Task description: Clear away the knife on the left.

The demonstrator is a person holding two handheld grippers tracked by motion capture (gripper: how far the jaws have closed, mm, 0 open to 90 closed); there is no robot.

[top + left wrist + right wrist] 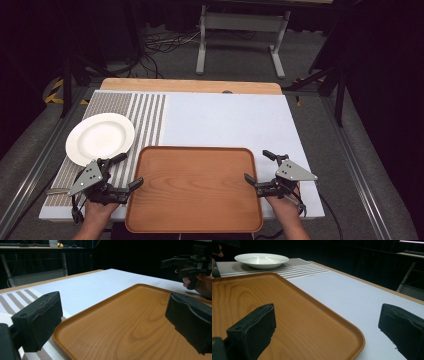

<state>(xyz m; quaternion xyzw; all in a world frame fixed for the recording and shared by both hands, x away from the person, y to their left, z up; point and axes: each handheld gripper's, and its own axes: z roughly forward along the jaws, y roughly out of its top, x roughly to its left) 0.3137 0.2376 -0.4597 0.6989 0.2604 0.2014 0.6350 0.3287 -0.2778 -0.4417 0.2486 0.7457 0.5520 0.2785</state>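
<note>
A wooden tray (194,187) is lying at the near edge of the table (225,117), flanked by both grippers. The left gripper (126,172) is being held at its left rim and the right gripper (257,167) at its right rim — jaws spread wide on each, nothing being gripped. A white plate (100,138) is resting on the striped mat (145,112) — just beyond the tray's left corner.

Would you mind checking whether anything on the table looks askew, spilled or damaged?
Nothing stands out. The wooden tray lies flat and bare, roughly square to the table's near edge. The white plate sits upright and clean on the striped placemat. Both the left gripper and the right gripper are open beside the tray.
</note>
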